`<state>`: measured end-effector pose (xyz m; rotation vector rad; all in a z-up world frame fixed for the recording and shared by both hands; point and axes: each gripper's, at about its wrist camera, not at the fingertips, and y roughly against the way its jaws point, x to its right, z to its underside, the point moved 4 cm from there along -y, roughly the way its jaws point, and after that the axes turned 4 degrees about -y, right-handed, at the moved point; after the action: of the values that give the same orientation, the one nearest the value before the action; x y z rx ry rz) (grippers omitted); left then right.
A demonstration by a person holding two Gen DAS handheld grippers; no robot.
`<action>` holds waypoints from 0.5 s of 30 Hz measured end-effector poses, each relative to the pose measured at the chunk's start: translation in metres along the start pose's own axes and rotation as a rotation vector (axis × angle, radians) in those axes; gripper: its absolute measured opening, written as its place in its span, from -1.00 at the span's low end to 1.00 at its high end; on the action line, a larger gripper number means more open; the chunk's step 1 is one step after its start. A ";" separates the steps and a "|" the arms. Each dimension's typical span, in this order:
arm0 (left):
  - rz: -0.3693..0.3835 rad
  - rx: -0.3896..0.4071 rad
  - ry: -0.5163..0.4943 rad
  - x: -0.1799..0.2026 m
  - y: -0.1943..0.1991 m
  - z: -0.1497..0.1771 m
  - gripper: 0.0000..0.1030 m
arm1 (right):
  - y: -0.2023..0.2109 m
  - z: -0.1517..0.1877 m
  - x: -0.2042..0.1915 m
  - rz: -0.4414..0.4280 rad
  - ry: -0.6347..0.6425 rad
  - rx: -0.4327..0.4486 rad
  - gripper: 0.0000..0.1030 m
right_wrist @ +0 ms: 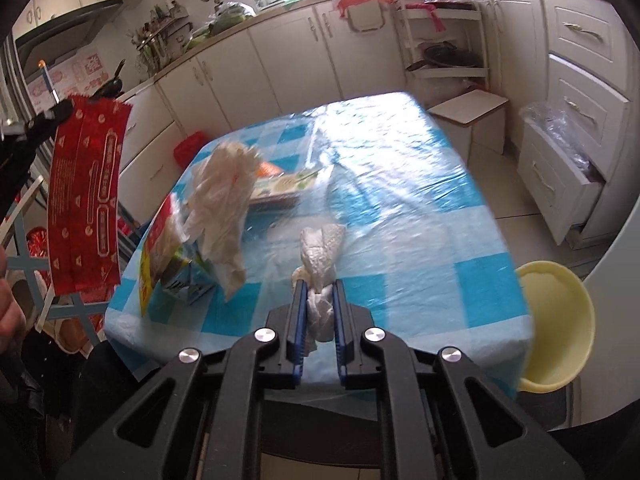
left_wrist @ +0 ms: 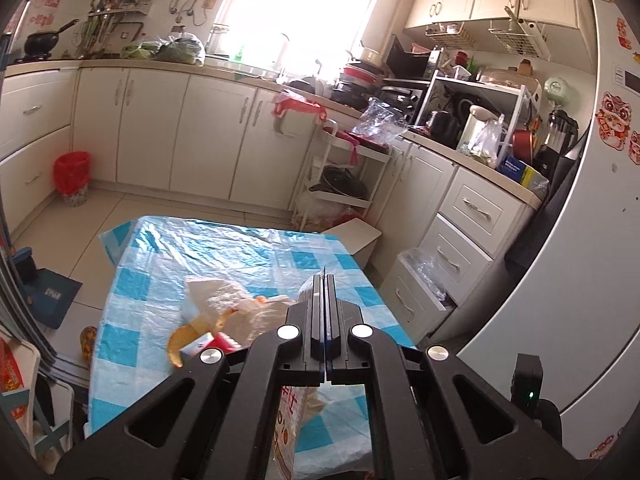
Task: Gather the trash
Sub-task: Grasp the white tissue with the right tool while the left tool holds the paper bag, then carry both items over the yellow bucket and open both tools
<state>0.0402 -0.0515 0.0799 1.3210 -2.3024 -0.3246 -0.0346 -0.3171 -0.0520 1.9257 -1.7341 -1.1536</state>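
so the right gripper (right_wrist: 320, 300) has its fingers pinched on the tissue wad (right_wrist: 322, 256), long axis straight out along them just above the tabletop (right_wrist: 420, 208), while the left (right_wrist: 60, 112) dangles a red wrapper (right_wrist: 86, 200).

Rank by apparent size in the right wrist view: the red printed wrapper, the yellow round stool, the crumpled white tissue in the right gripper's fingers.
1. Red printed wrapper, though it hangs nearer the camera.
2. Yellow round stool, close behind; partly hidden.
3. Crumpled white tissue, clearly smallest.
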 end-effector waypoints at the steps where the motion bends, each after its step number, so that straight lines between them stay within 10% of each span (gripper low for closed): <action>1: 0.025 -0.003 -0.005 0.011 -0.004 -0.001 -0.99 | 0.010 -0.006 0.015 0.025 -0.015 0.018 -0.74; 8: 0.197 -0.063 -0.039 0.098 -0.046 0.009 -0.99 | 0.039 -0.035 0.130 0.244 -0.142 0.005 -0.74; 15: 0.341 -0.159 -0.056 0.191 -0.112 0.031 -0.99 | -0.008 -0.031 0.216 0.296 -0.301 -0.236 -0.74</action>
<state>0.0265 -0.2734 0.0587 0.8344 -2.4376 -0.4229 -0.0182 -0.5260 -0.1145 1.3601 -1.8523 -1.5100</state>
